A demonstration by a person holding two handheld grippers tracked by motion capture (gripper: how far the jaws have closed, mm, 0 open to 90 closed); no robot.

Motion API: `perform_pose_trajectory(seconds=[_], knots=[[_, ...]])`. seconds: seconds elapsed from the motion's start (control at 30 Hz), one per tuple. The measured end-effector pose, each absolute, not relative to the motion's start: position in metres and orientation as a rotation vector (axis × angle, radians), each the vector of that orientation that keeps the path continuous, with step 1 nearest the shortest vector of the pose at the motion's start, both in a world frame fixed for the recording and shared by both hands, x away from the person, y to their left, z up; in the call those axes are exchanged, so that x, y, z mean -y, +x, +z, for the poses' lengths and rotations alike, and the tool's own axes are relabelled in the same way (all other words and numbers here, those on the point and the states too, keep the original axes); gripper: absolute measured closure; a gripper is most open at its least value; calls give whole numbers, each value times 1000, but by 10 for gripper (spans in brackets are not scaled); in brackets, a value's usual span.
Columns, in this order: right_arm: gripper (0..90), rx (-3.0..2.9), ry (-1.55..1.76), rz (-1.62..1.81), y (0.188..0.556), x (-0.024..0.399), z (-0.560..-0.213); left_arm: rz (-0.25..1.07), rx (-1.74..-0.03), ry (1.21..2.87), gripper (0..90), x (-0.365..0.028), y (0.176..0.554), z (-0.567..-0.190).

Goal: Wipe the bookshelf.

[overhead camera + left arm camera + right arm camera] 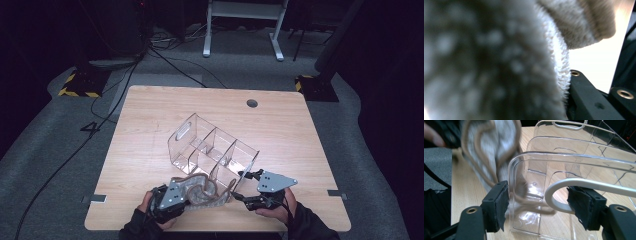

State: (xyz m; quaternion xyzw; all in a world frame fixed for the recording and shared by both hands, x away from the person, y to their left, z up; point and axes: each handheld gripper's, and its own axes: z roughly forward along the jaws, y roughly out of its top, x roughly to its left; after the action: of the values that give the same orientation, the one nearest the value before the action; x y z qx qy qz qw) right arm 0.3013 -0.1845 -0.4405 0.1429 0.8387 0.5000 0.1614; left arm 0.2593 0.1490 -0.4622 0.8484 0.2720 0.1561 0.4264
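Nearest the person: left tongs (186, 196) at the front edge of the tabletop (150, 115), jaws clamped shut on a fuzzy grey-white sock (202, 192) with brown trim. In the left gripper view the pile of the sock (499, 62) presses right up against the lens, out of focus, pinched beside the black jaw.

The sock lies draped on the tabletop between the two tongs, its far end touching the open near corner of the clear organizer (212, 150).

Handling, as a judgement: sock is light, limp, plush. It will sag and fold wherever unsupported, and will not slip easily from rubber pads. Best held at the cuff or a bunched fold, then fed in end first; the trailing part may snag on the divider edge.

Right tongs (242, 186), just right of the sock, jaws standing wide apart. In the right gripper view they (537, 206) straddle the rounded corner wall of the organizer (574, 167); pads look clear of the plastic, so no grip.

Organizer: rigid transparent acrylic, several compartments, a handle slot at the far end. It sits tilted on the tabletop. Likely light, smooth and slippery, apt to skid when pushed; take it by a wall edge to steady it.

Writing: none legible on sock, organizer or tongs. A painted "4" (90, 129) on the floor left of the tabletop.
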Motion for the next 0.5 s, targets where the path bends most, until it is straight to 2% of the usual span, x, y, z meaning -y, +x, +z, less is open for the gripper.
perform_pose_trajectory(seconds=[0.2, 0.33, 0.5], knots=[[366, -2412, 367, 1401, 298, 178, -440, 474, -749, 2002, 766, -163, 273, -444], [444, -2414, 366, 1411, 299, 177, -440, 499, -725, 1988, 766, -144, 296, -441], [443, -2423, 357, 1415, 302, 177, -441, 477, -683, 2066, 767, -114, 321, -458]])
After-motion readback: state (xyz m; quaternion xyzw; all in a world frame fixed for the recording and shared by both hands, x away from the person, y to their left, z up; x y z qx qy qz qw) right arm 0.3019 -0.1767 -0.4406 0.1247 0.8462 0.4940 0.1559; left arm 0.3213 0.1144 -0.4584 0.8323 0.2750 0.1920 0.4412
